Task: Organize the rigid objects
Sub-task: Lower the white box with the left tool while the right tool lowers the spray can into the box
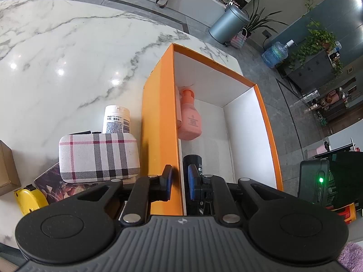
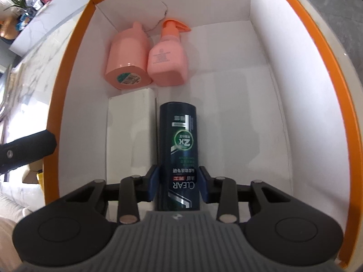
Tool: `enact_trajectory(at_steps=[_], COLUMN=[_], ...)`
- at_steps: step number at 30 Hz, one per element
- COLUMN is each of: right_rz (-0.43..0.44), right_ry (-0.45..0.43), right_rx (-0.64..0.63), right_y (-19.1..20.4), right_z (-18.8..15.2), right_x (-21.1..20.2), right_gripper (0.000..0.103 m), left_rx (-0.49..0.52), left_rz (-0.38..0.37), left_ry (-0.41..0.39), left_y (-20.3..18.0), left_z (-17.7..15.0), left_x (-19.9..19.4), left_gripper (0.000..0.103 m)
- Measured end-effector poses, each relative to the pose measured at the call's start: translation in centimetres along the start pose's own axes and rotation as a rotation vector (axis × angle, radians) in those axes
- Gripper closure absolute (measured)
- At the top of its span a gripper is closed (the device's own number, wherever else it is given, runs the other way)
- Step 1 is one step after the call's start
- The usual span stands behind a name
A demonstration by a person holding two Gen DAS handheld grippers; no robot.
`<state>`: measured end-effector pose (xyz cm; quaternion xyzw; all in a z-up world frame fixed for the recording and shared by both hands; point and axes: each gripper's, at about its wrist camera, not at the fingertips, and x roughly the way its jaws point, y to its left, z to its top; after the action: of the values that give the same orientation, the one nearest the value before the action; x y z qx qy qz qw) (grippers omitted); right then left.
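Dark CLEAR bottle (image 2: pixel 177 154) lies inside orange box (image 2: pixel 68 72), beside white carton (image 2: pixel 130 136) on the box's left side, right gripper (image 2: pixel 178 187) clamped on its lower end. Two pink bottles (image 2: pixel 168 61) lie at the far-left corner. Left gripper (image 1: pixel 179 183) pinches the box's left wall, fingers narrow. Plaid case (image 1: pixel 98 157) sits outside on the marble worktop (image 1: pixel 68 68).

A dark blue cylindrical "CLEAR" bottle (image 2: pixel 179 154) lies lengthwise inside the orange cardboard box with white lining (image 2: pixel 267 95), just beside a white rectangular carton (image 2: pixel 130 136); two pink plastic bottles (image 2: pixel 128 61) lie beyond it.
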<state>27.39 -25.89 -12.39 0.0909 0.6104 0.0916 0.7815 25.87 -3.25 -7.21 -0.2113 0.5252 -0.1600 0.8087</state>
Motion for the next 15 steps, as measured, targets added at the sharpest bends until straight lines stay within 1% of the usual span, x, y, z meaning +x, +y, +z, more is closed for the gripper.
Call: enact_trajectory(at_steps=[4, 6, 12, 15], right_rz=[-0.025, -0.034, -0.034, -0.032], right_ry=[0.033, 0.030, 0.010, -0.003], right_rx=[-0.149, -0.220, -0.169, -0.110], right_y=[1.1, 1.7, 1.7, 1.4], right_z=[-0.4, -0.7, -0.9, -1.2], right_x=[0.0, -0.1, 0.1, 0.1], right_gripper=[0.067, 0.068, 0.066, 0.066], left_rx=[0.005, 0.007, 0.011, 0.027], left_rz=[0.007, 0.012, 0.012, 0.032], left_ry=[0.000, -0.001, -0.006, -0.016], left_y=[-0.1, -0.3, -0.4, -0.7], left_z=[0.0, -0.1, -0.1, -0.3], left_x=[0.1, 0.1, 0.0, -0.1], left_gripper=[0.087, 0.087, 0.087, 0.087])
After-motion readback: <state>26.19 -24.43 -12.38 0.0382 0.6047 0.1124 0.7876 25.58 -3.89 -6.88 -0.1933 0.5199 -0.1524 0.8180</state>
